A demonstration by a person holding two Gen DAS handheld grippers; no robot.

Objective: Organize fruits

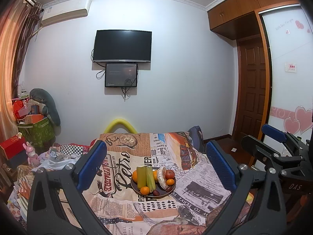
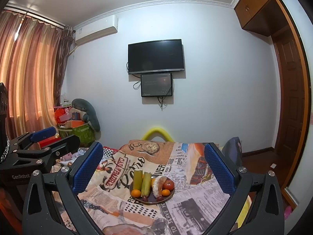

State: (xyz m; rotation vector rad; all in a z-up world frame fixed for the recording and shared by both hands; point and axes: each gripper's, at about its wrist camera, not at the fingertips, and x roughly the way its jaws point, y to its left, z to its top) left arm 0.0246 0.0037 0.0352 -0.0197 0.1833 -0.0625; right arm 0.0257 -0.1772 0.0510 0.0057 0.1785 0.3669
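You're holding both grippers back from the table, side by side and level, which looks like a staging pose: from here each camera takes in the whole plate [image 1: 137,191] before you commit to a piece. Your left gripper [image 1: 154,166] has its jaws spread wide with nothing between the blue pads, and your right gripper [image 2: 153,166] is the same, wide open and empty. The fruit sits piled on that dark round plate, which rests on the newspaper-print tablecloth [image 1: 195,186] roughly midway across, well ahead of both sets of fingers. Counting what shows: two green sugarcane sections [image 1: 141,177] standing upright at the back left, probably leaned together so they stay up; one peeled pomelo wedge [image 2: 157,186] propped on edge in the middle; one red apple [image 2: 168,185] to its right; at least three small oranges [image 1: 145,190] tucked around the rim (a fourth may hide behind the cane); and about three dark dates [image 2: 144,198] along the front edge.
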